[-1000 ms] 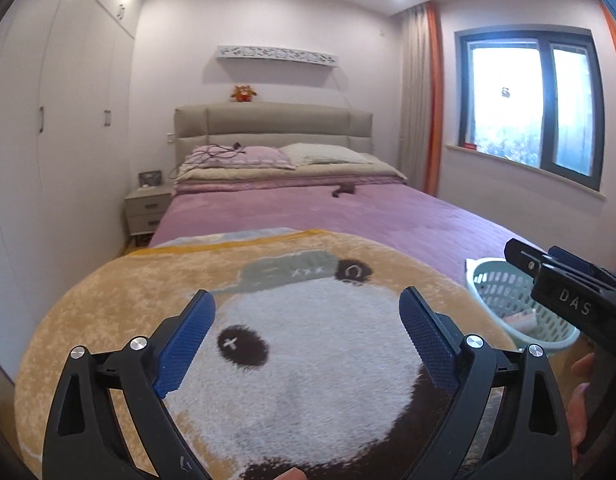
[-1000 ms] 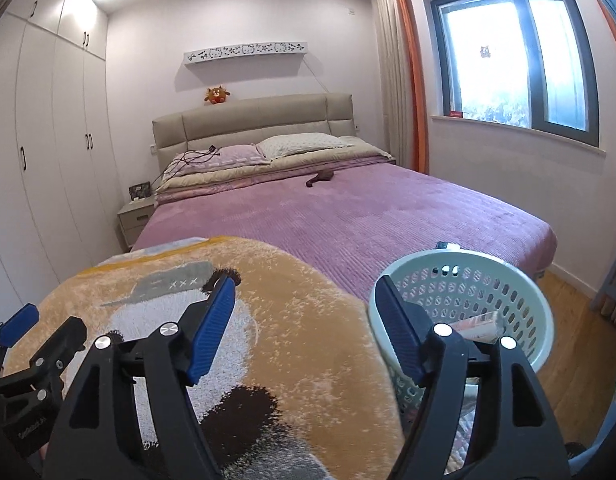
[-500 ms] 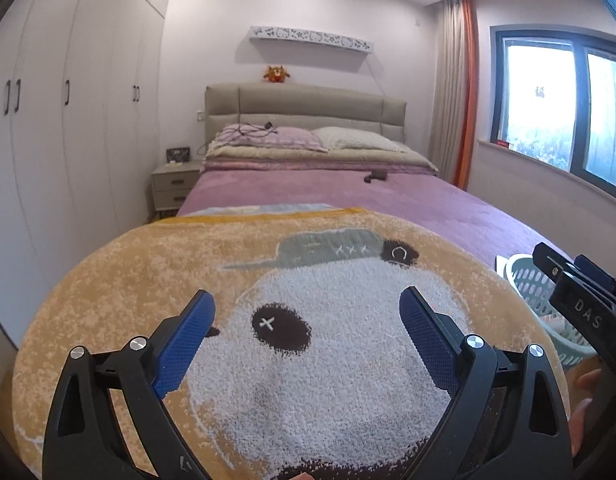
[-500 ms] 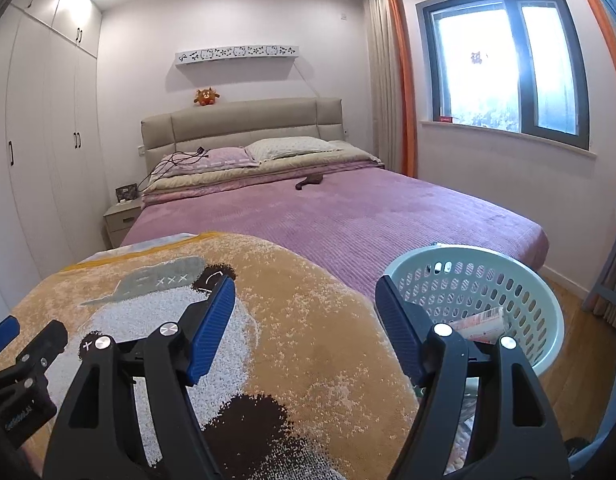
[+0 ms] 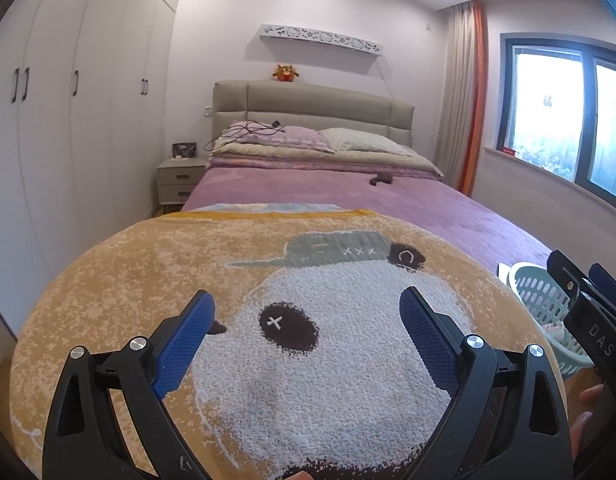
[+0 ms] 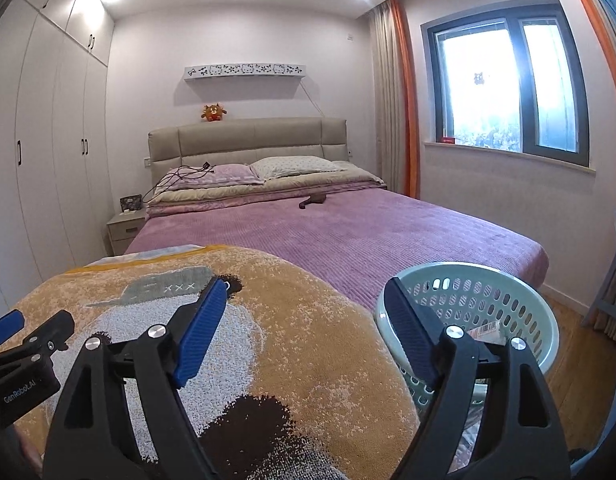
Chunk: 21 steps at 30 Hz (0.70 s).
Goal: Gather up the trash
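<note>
My left gripper (image 5: 308, 304) is open and empty above a yellow blanket with a panda face (image 5: 299, 352) at the foot of the bed. My right gripper (image 6: 303, 292) is open and empty over the same blanket (image 6: 308, 352). A pale green laundry basket (image 6: 520, 280) stands on the floor right of the bed foot, with a pink wrapper (image 6: 484, 330) inside. The basket also shows in the left wrist view (image 5: 536, 292), partly hidden by the right gripper's body. A small dark object (image 6: 312, 200) lies on the purple bedspread near the pillows; it also shows in the left wrist view (image 5: 380, 179).
A purple bed (image 6: 348, 236) fills the room's middle, with pillows and a black cable (image 6: 187, 172) at its head. White wardrobes (image 5: 67, 140) line the left wall, with a nightstand (image 5: 179, 184) beside the bed. A window (image 6: 508, 84) is on the right; wooden floor (image 6: 576, 340) lies by the basket.
Both grippers have swung left and tilted up. The basket has slid toward the right edge of the left wrist view. Both grippers stay open.
</note>
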{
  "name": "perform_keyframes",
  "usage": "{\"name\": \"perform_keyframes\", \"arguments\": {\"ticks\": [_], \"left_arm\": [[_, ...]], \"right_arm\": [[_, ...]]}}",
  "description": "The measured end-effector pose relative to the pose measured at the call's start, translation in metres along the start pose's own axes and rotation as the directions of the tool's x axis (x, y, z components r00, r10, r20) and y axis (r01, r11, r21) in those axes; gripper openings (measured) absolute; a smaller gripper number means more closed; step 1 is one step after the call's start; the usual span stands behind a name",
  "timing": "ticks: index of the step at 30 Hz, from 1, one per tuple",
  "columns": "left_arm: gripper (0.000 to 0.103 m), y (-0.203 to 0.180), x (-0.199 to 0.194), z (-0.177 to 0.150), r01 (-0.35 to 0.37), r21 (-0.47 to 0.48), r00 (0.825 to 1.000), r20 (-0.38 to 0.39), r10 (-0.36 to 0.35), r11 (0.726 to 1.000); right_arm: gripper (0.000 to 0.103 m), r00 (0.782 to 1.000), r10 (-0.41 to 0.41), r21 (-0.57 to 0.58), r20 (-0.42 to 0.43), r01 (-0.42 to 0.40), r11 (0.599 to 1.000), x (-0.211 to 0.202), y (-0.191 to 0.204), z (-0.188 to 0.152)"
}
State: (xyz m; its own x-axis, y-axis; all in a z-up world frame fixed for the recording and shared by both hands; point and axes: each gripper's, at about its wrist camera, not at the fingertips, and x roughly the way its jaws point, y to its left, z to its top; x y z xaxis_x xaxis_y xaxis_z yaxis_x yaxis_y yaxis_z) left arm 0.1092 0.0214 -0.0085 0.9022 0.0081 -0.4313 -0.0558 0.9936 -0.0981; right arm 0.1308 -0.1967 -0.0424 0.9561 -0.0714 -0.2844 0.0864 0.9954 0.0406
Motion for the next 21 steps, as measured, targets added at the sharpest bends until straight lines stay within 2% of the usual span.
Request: {"name": "perform_keyframes", "arguments": {"ticks": [6, 21], "left_arm": [[0.094, -0.0024, -0.001, 0.0014, -0.007, 0.011, 1.0, 0.002, 0.007, 1.0], [0.096, -0.0086, 0.0004, 0.001, -0.007, 0.025, 1.0, -0.014, 0.007, 1.0]], "right_arm": [[0.08, 1.0, 0.0, -0.011, 0.003, 0.0, 1.0, 0.0009, 0.0016, 0.0001], [0.081, 1.0, 0.001, -0.014, 0.001, -0.001, 1.0, 0.0004, 0.0045, -0.0023]]}}
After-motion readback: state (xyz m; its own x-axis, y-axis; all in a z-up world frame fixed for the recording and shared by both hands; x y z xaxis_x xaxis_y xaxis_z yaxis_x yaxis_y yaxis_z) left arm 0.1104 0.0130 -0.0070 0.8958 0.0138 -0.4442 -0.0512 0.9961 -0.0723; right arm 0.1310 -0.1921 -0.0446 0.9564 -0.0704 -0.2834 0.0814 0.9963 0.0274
